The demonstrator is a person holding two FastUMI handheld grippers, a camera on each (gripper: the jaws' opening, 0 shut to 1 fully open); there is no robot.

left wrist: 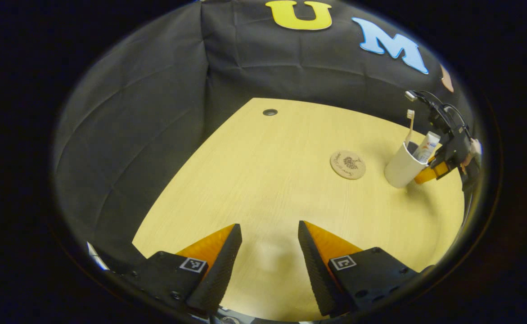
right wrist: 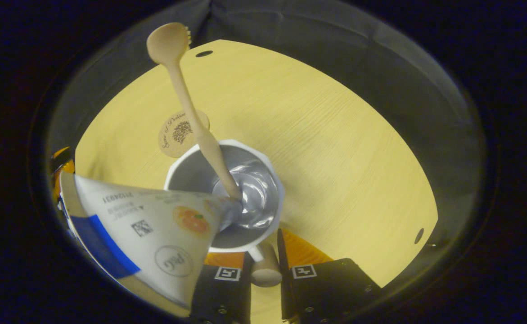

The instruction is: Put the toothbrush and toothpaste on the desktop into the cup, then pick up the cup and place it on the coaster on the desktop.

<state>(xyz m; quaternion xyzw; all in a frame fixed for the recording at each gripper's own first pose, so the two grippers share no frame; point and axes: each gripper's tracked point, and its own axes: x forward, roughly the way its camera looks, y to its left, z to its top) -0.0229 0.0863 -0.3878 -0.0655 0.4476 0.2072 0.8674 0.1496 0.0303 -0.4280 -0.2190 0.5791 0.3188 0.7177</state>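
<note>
One cup (left wrist: 400, 168), one toothbrush (left wrist: 410, 126), one toothpaste (left wrist: 426, 146), one coaster (left wrist: 348, 164). Brush and tube stand in the cup, right of frame in the left gripper view, just beside the coaster. Coaster script too small to read. Right gripper (right wrist: 263, 265) clamped on the cup's handle (right wrist: 265, 265). Left gripper (left wrist: 270, 252) jaws apart, holding nothing.

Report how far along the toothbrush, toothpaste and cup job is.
Done: the toothbrush and toothpaste both stand in the cup. In hand: the right gripper has its jaws closed on the cup's handle, and the cup looks tilted beside the coaster. Left: setting the cup on the coaster. The left gripper hangs open over the desktop.
</note>
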